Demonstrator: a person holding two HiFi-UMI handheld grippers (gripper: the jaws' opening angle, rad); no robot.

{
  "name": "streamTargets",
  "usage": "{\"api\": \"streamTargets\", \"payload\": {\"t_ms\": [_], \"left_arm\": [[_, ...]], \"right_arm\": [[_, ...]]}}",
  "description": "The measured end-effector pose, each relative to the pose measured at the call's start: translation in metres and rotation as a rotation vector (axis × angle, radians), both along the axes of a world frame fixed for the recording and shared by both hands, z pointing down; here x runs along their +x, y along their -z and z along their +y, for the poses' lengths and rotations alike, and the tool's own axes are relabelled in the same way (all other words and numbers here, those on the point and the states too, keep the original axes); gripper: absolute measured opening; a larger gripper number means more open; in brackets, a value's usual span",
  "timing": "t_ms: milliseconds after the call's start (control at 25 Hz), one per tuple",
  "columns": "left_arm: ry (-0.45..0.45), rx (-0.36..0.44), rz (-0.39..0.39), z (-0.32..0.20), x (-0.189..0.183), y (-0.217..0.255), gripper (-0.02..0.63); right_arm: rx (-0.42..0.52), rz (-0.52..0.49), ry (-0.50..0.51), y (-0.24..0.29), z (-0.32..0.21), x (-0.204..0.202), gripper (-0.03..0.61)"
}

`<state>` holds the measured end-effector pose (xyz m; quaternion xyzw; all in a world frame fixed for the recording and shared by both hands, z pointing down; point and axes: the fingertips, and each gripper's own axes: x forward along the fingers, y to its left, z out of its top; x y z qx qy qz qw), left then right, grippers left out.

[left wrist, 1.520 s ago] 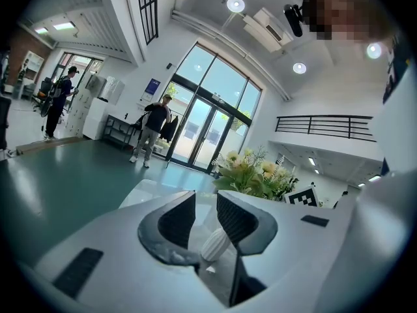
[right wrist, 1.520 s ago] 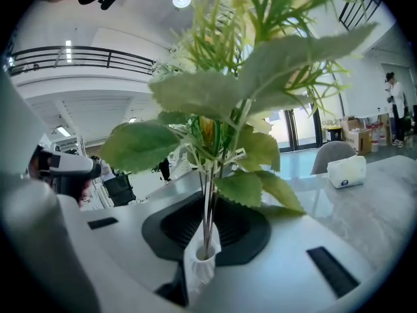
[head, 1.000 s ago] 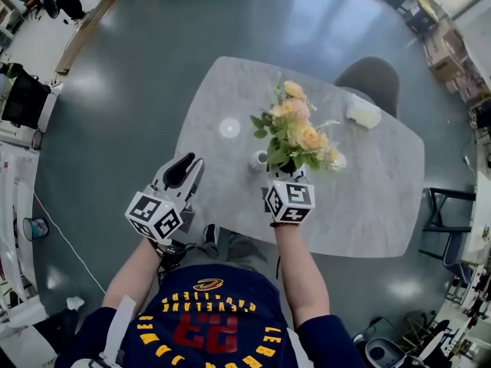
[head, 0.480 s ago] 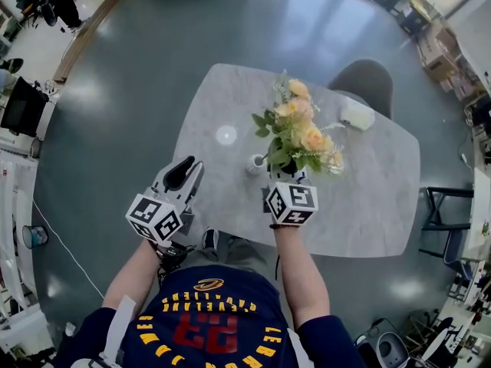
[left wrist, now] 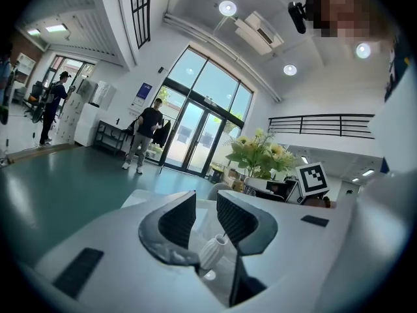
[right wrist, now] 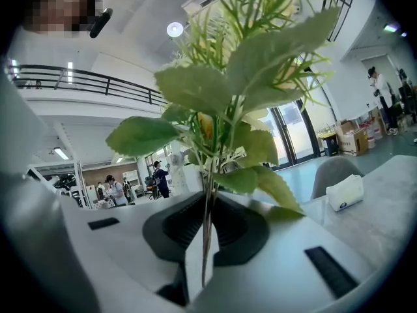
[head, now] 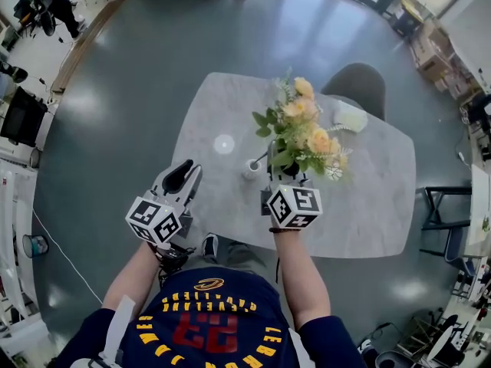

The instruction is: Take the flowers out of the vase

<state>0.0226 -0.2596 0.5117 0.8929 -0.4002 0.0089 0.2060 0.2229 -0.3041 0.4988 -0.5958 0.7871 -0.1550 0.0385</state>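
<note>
Flowers (head: 303,133) now higher, clear of vase (head: 252,167), in pinch of right gripper (right wrist: 207,227); left gripper (left wrist: 205,217) agape; tissue pack (head: 350,116) beyond.

The table (head: 368,205) is surfaced in pale, veined, matt stone; the floor (head: 138,90) is seen glossy (lights are mirrored in it). The vase (left wrist: 212,250) is ribbed white. Ridged black pads (right wrist: 180,225) are set in the right gripper (right wrist: 207,230), of smooth white plastic.

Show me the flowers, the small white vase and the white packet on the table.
flowers (head: 317,139): head view, on a peach bloom.
vase (left wrist: 214,253): left gripper view, on its ribbed body.
white packet (right wrist: 345,192): right gripper view, on its front face.
</note>
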Motion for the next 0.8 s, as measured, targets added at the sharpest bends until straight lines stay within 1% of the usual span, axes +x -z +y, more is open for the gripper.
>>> {"api": "streamTargets", "payload": {"t_ms": [120, 280, 440, 600, 800], "left_arm": [[-0.008, 0.005, 0.002, 0.007, -0.008, 0.009, 0.095], [-0.021, 0.007, 0.004, 0.009, -0.009, 0.015, 0.094], [-0.033, 0.015, 0.017, 0.003, -0.009, 0.012, 0.095], [-0.04, 0.022, 0.034, -0.008, -0.016, 0.012, 0.095], [-0.037, 0.062, 0.056, -0.023, -0.028, 0.027, 0.095]], "right_arm": [[0.02, -0.015, -0.007, 0.02, 0.009, -0.006, 0.037], [0.033, -0.028, -0.02, 0.035, 0.015, -0.004, 0.037], [0.037, -0.043, -0.038, 0.036, 0.016, -0.002, 0.037], [0.041, -0.086, -0.053, 0.04, 0.016, -0.006, 0.037], [0.08, -0.105, -0.078, 0.055, 0.021, -0.011, 0.037]]}}
